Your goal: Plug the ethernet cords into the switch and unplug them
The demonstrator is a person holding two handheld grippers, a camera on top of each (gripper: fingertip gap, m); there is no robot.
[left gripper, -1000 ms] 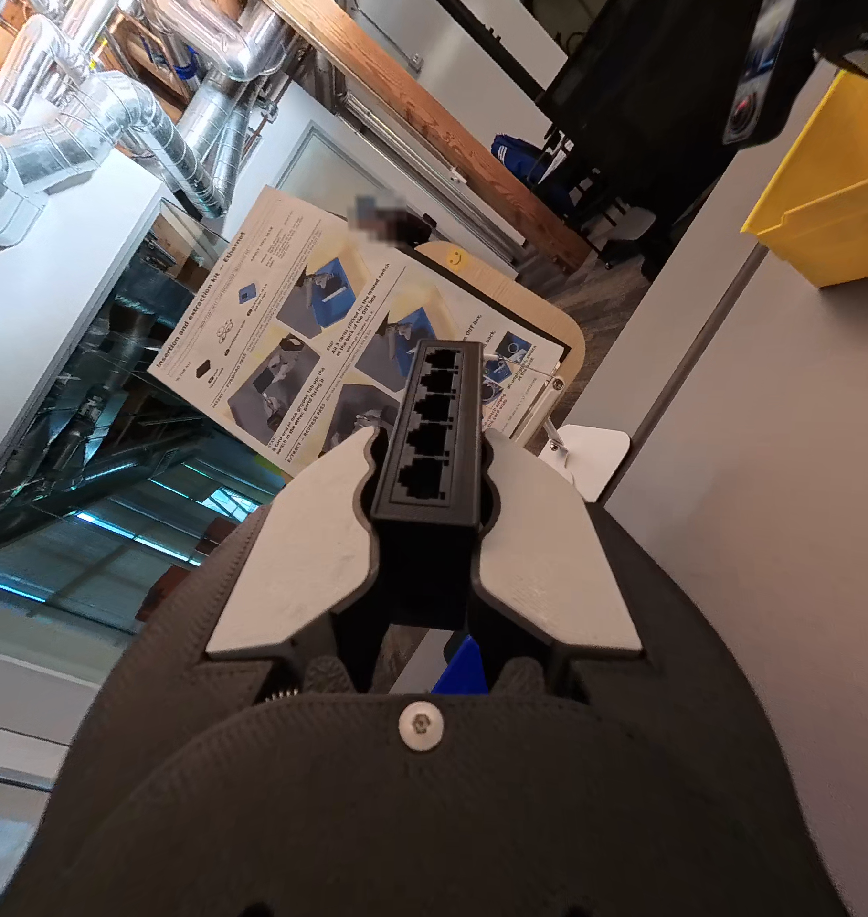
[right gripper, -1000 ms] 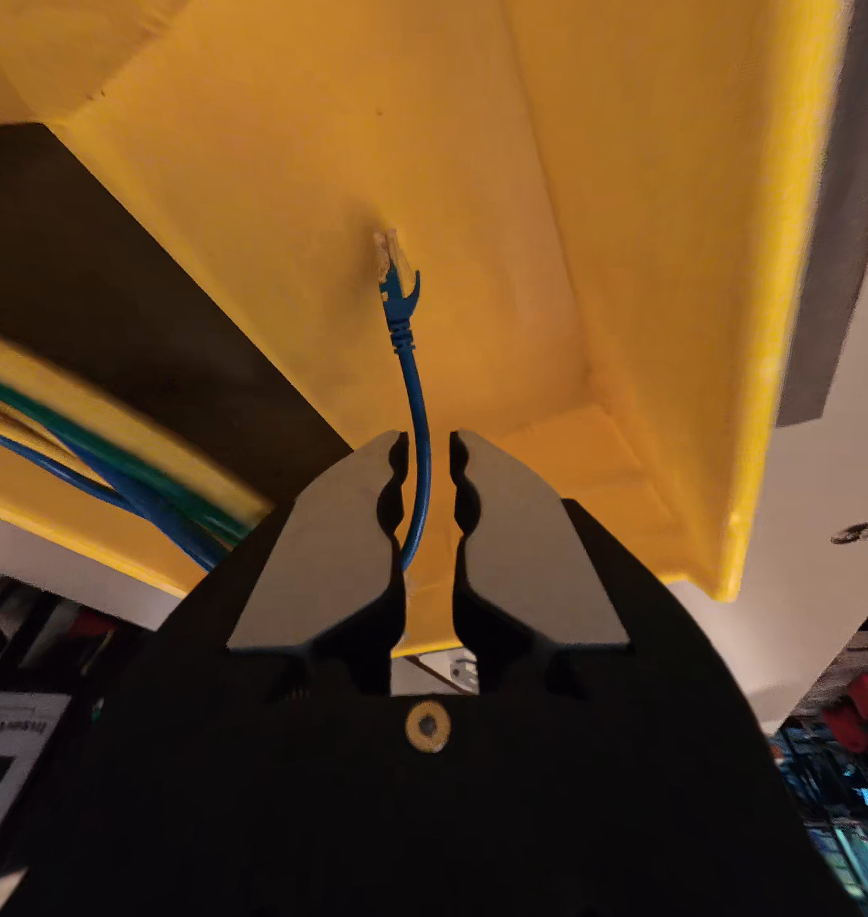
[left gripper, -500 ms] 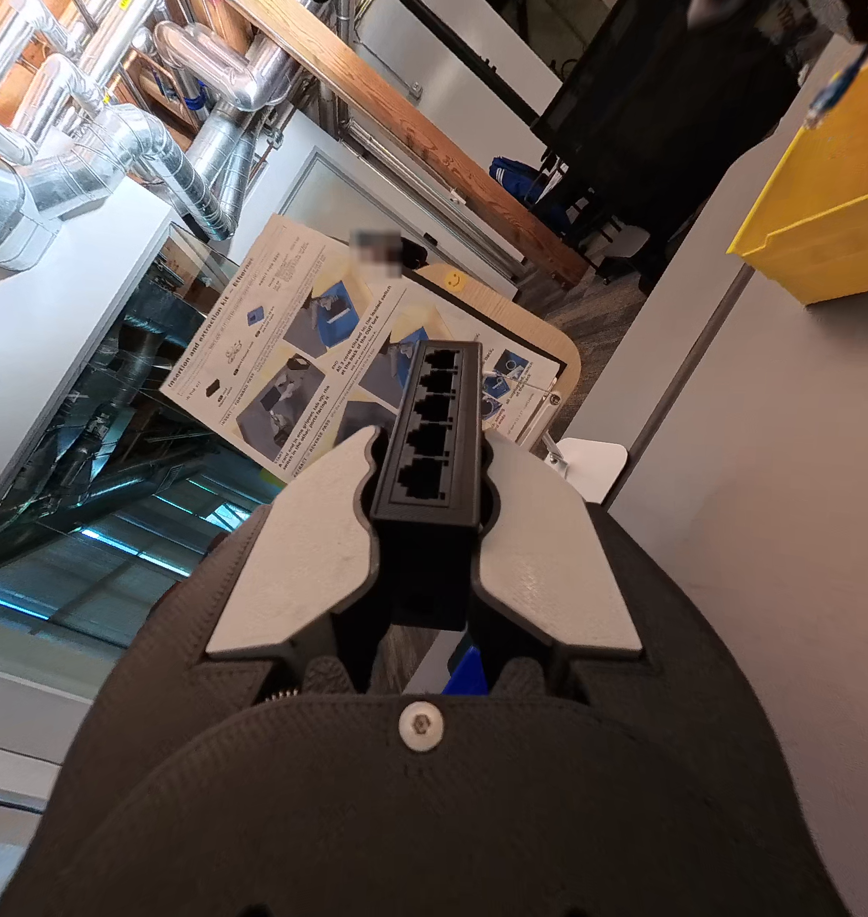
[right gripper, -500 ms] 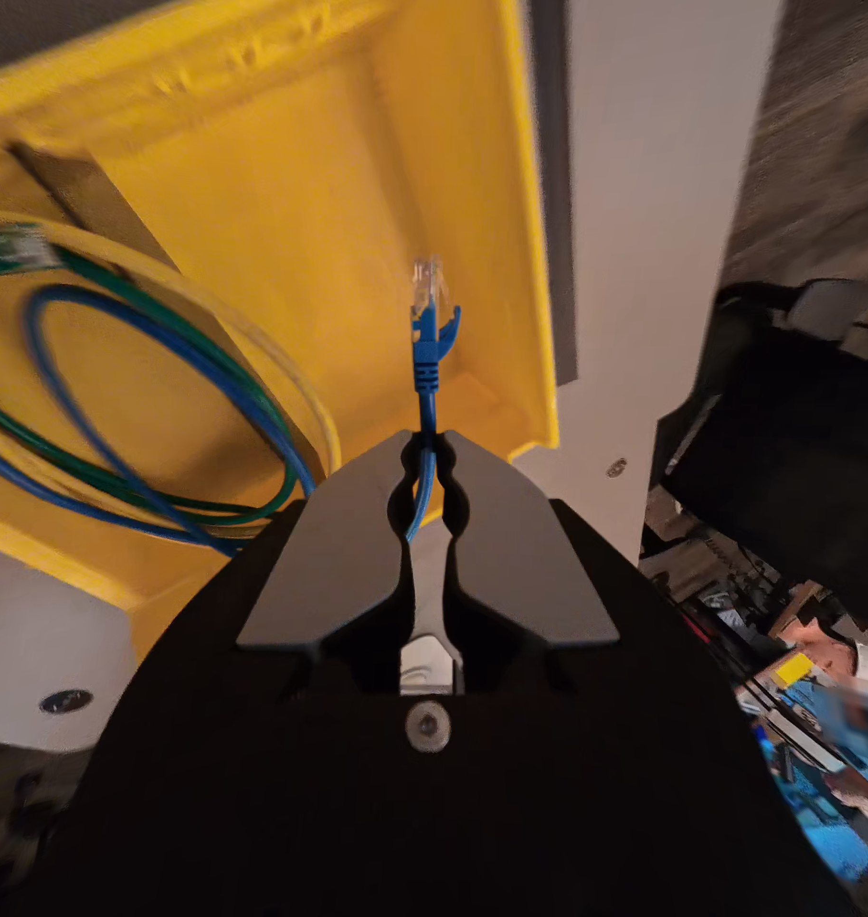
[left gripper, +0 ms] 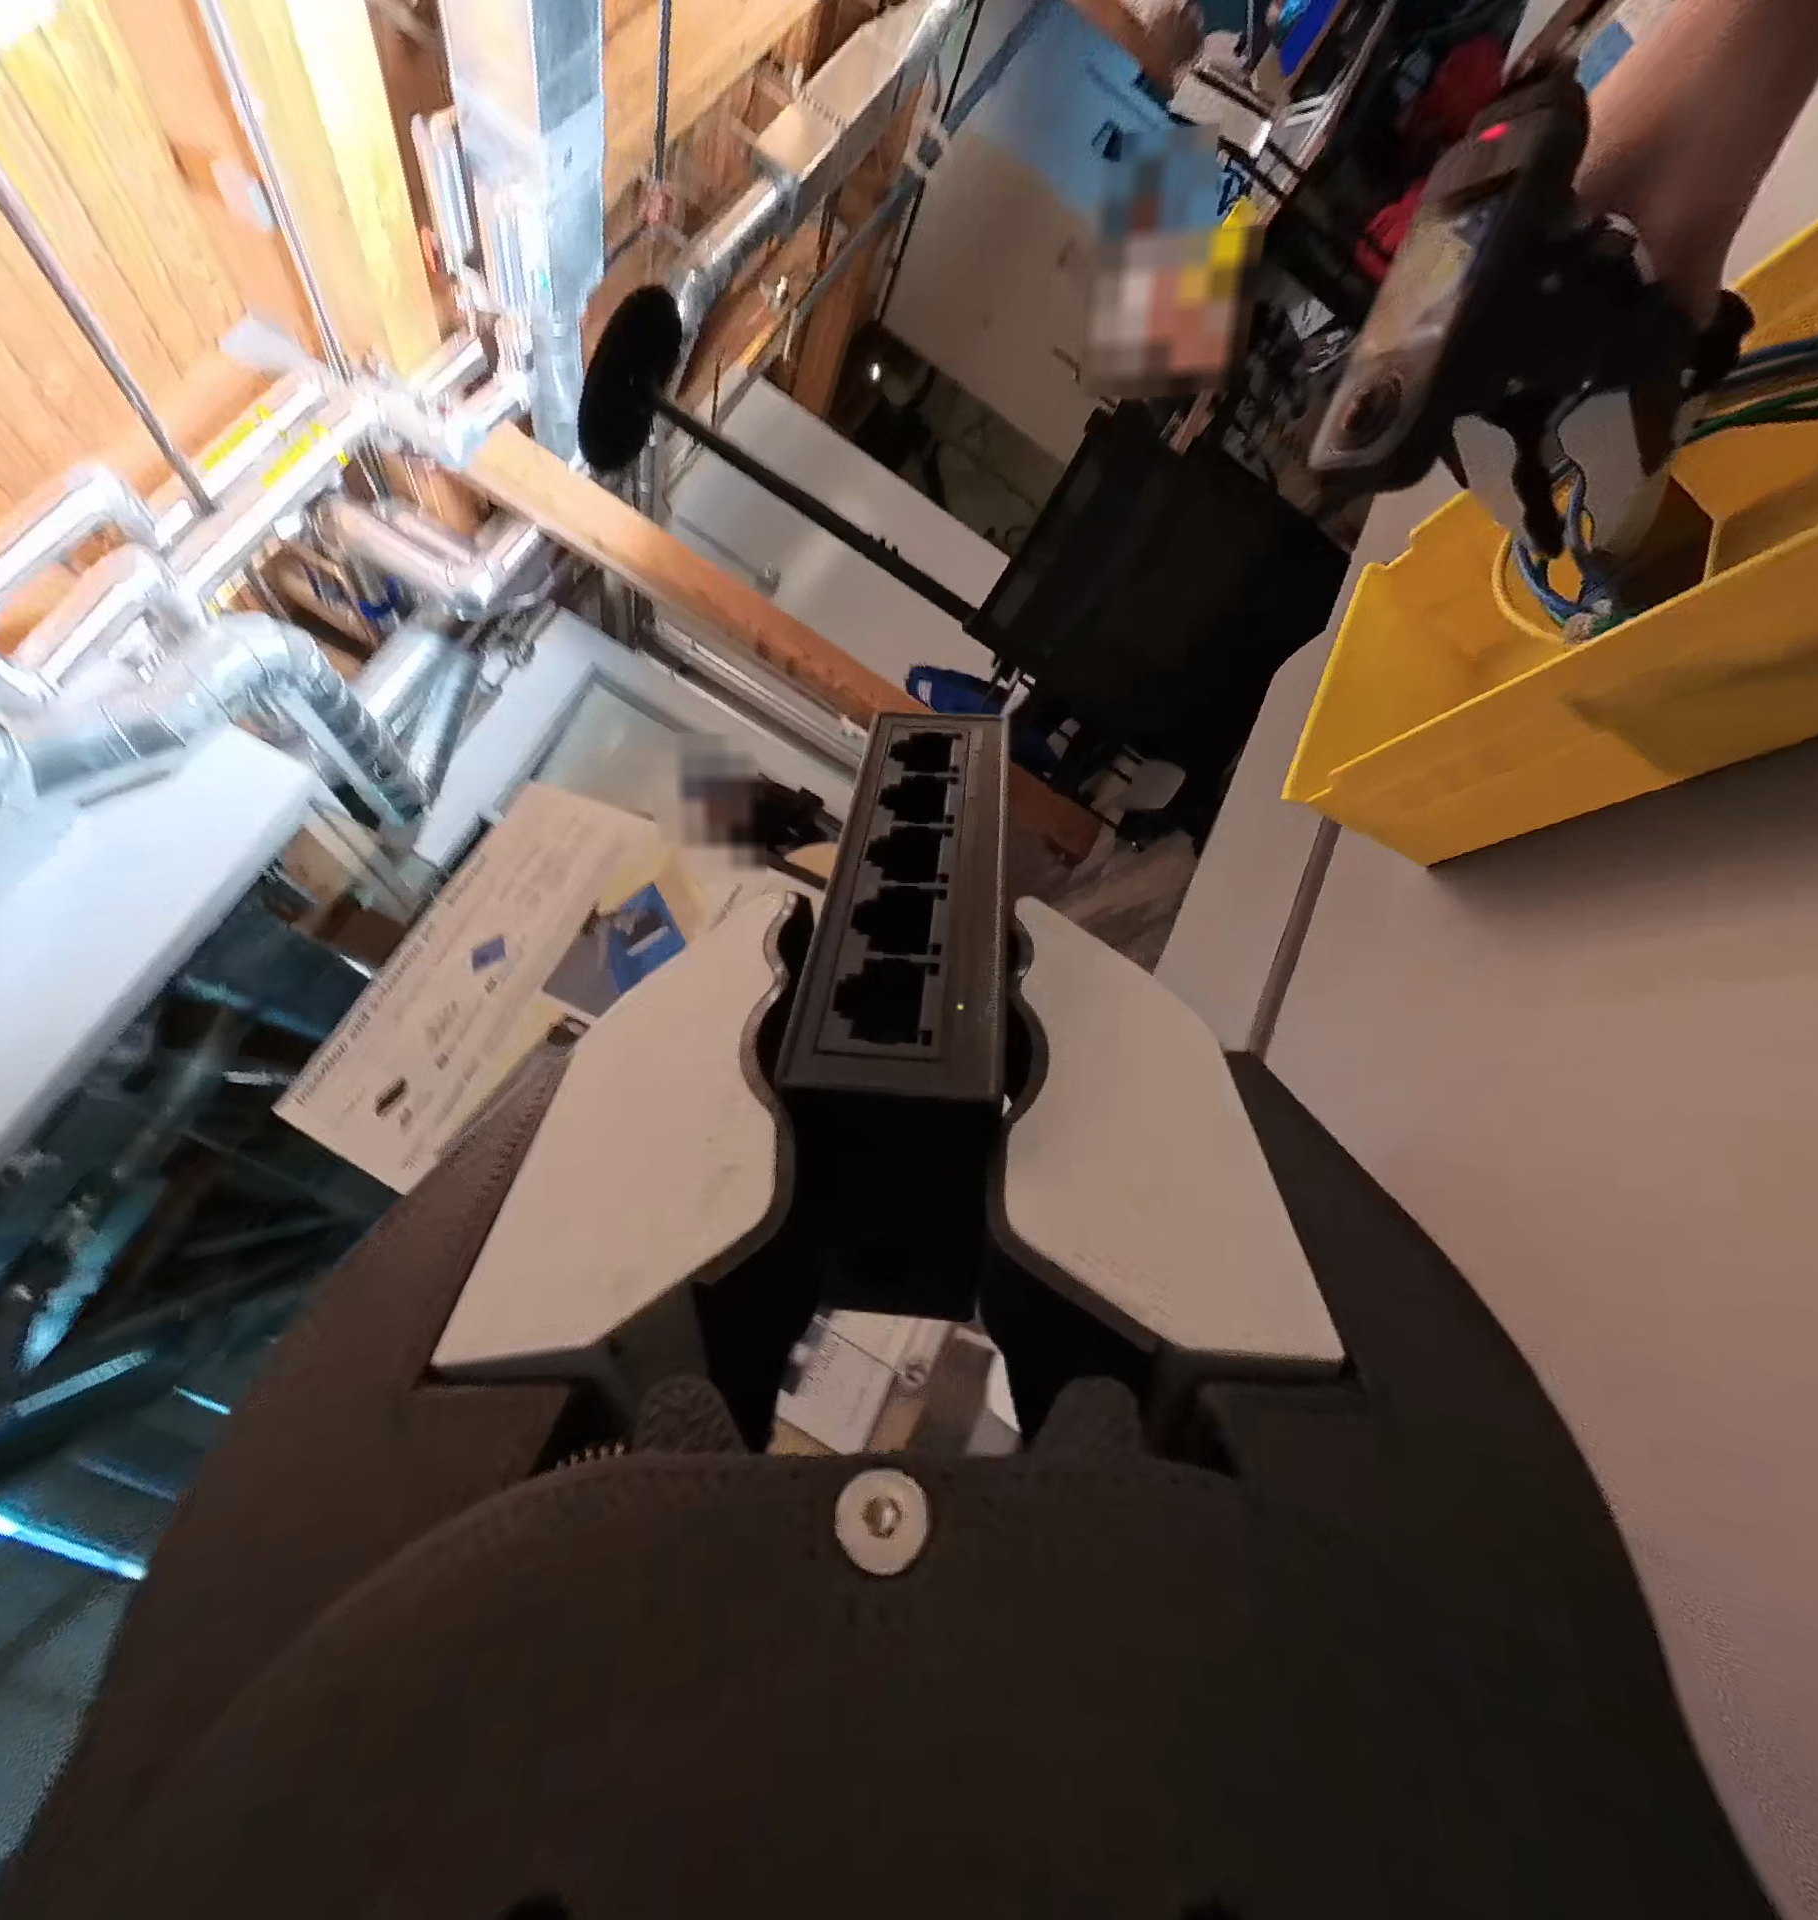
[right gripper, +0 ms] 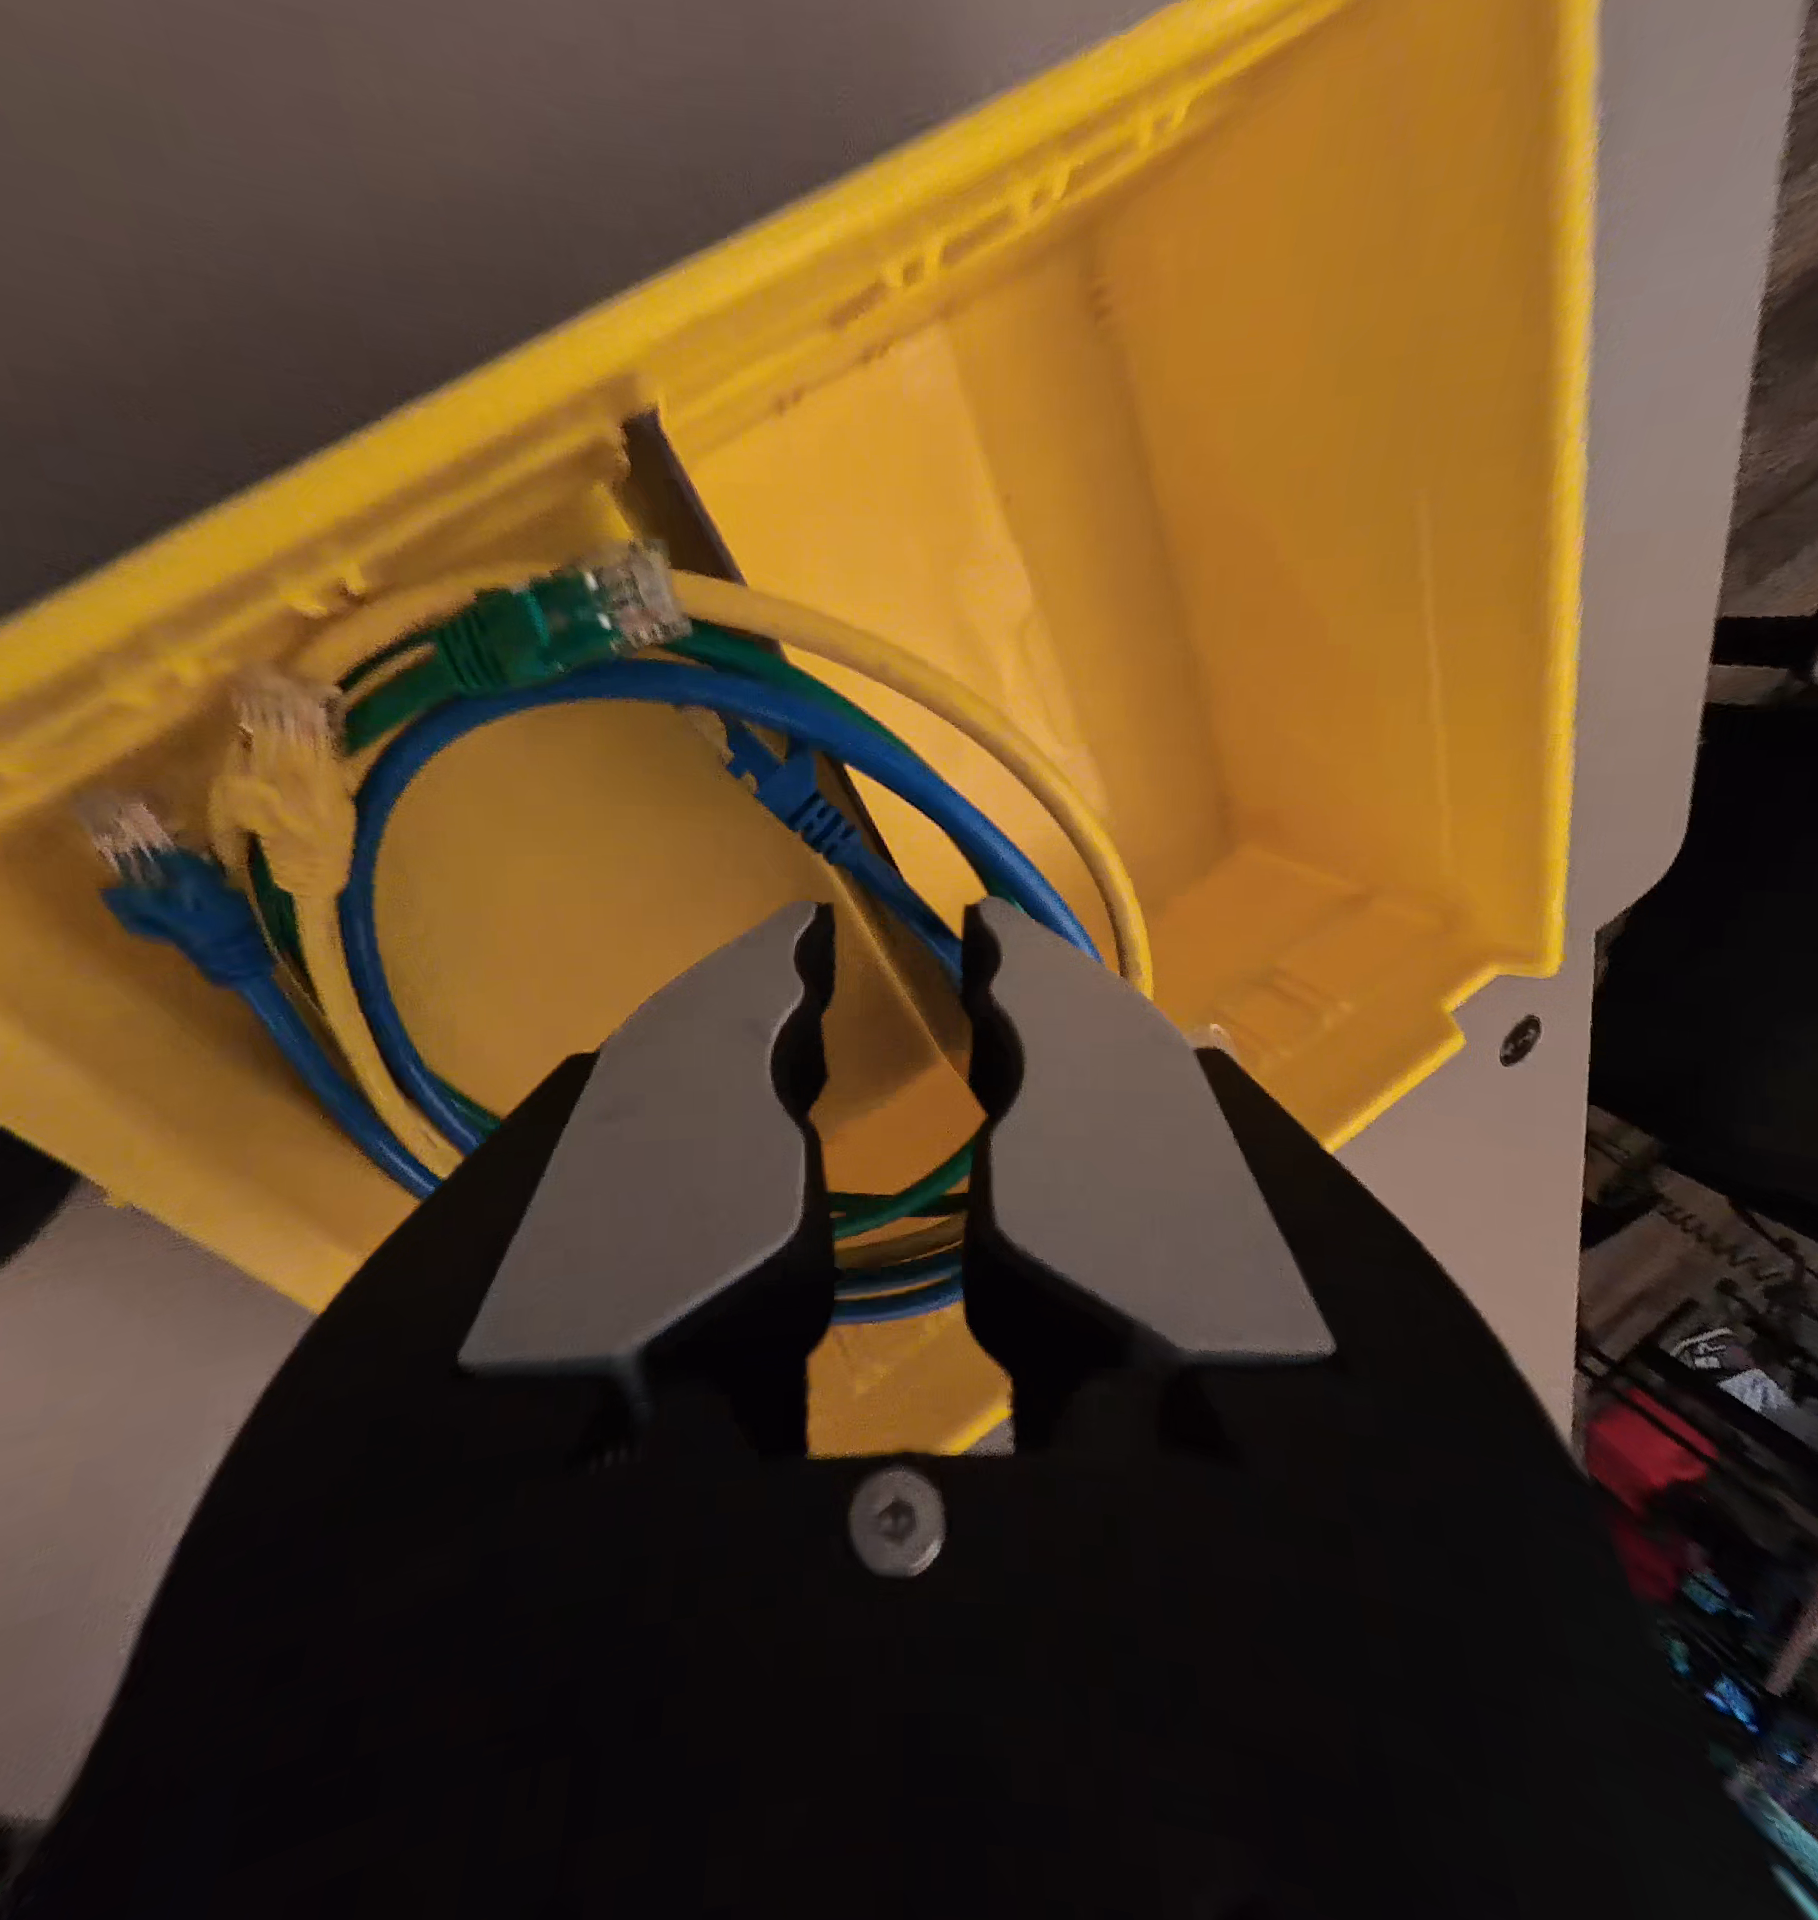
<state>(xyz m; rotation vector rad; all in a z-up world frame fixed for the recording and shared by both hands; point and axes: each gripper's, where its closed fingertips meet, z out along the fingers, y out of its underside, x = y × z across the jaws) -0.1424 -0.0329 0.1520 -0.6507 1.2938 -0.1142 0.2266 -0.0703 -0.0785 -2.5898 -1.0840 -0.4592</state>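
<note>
My left gripper [left gripper: 907,914] is shut on a black ethernet switch [left gripper: 910,883] and holds it up off the table, its row of empty ports facing the camera. My right gripper [right gripper: 894,920] is open and empty, hovering just above the coiled cords in the yellow bin [right gripper: 1300,520]. The coil holds a blue cord [right gripper: 614,681], a green cord [right gripper: 510,634] and a yellow cord [right gripper: 292,831]. A blue plug [right gripper: 796,795] lies just ahead of the fingertips. In the left wrist view the right gripper [left gripper: 1580,530] reaches down into the bin [left gripper: 1487,748].
The bin stands on a grey table [left gripper: 1559,1195] near its far edge. A dark divider [right gripper: 697,520] splits the bin. An instruction sheet [left gripper: 510,987] stands beyond the switch. A black monitor [left gripper: 1144,592] is behind. A person's arm [left gripper: 1694,94] holds the right gripper. There is about 45 cm between the tips of the two grippers.
My right gripper has opened and let go of the blue cord, which now lies in the bin with the others. The left gripper has tilted and shifted, still holding the switch.
</note>
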